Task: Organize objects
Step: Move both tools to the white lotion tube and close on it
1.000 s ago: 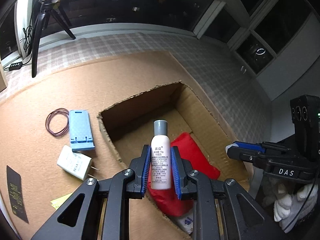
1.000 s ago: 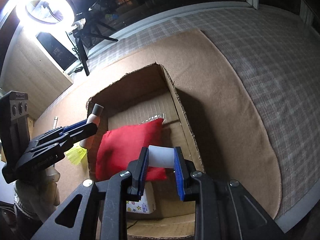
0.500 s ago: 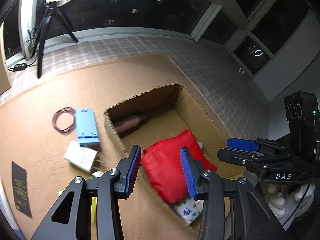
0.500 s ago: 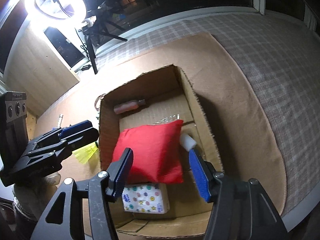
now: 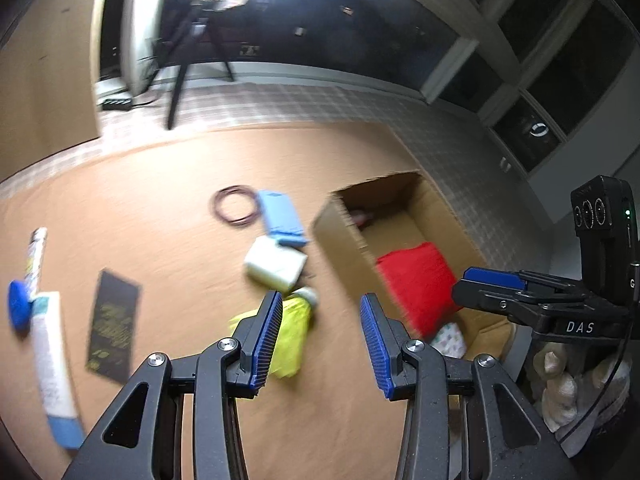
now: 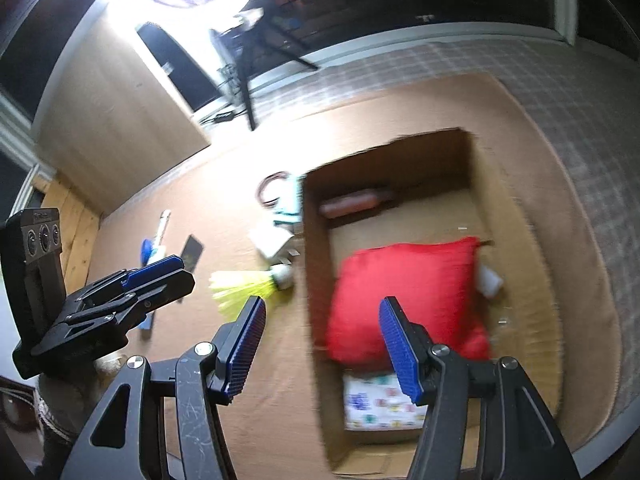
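Note:
My left gripper (image 5: 320,312) stands open and empty above the brown mat, with a yellow shuttlecock (image 5: 296,320) under its left finger. My right gripper (image 6: 322,308) is also open and empty, over the near left wall of the cardboard box (image 6: 316,280). In the box lie a red pouch (image 6: 408,292), a bottle (image 6: 352,204) along the far wall, a small white roll (image 6: 490,280) and a patterned tissue pack (image 6: 376,404). The picture is blurred by motion.
On the mat left of the box lie a white charger (image 5: 274,266), a blue stand (image 5: 280,218), a dark cord loop (image 5: 234,210), a black card (image 5: 112,328) and a white tube (image 5: 48,360). A tripod (image 5: 180,80) stands at the back.
The left gripper let go of the white bottle, which now lies in the box. The right gripper released the white roll beside the red pouch. Both have opened and swung left.

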Demonstrator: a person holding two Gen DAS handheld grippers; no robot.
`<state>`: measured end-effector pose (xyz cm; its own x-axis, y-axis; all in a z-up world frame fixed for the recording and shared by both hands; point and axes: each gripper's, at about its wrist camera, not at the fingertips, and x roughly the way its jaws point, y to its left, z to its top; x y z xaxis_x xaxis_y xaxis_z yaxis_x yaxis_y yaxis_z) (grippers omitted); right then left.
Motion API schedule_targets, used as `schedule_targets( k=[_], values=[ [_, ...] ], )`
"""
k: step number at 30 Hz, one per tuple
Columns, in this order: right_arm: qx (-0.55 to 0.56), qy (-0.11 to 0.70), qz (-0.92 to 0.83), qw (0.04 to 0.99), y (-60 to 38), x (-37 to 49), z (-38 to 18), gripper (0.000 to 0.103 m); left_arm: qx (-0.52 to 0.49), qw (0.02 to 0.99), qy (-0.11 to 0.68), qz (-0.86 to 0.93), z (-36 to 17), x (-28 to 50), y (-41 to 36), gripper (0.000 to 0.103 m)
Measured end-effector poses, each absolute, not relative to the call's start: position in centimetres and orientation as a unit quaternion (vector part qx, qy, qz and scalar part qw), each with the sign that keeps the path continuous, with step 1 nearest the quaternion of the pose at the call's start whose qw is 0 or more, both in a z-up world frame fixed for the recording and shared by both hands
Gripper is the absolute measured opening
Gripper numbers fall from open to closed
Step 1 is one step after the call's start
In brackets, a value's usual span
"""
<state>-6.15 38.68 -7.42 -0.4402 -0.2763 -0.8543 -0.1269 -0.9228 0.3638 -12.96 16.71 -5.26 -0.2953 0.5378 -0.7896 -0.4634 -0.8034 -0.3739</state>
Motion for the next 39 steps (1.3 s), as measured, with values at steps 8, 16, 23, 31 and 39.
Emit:
schedule_targets(
  k=[8,16,23,31,39],
  values=[
    [0.522,-0.194,-0.826,0.087,32.6,-7.9,-7.6,0.055,-0.516,0.257,-0.068,0.814,-6.2,-12.8,7.5,0.049],
    [0.517,-0.199,-0.824,0.118,26.6,-10.1,-8.9,0.055,-0.532,0.207,-0.09,0.816,-8.4,-12.6,-1.0,0.051],
    [0.54,-0.196,-0.805,0.15,21.6,-12.0,-10.4,0.055,-0.547,0.188,-0.105,0.809,-10.4,-12.9,-5.1,0.052],
    [0.578,-0.221,-0.765,0.177,16.8,-14.7,-12.8,0.055,-0.566,0.183,-0.111,0.797,-12.9,-13.8,-7.3,0.052],
    [0.602,-0.225,-0.742,0.189,13.2,-16.6,-14.7,0.056,-0.575,0.191,-0.114,0.788,-14.2,-14.5,-8.2,0.053]
  ],
)
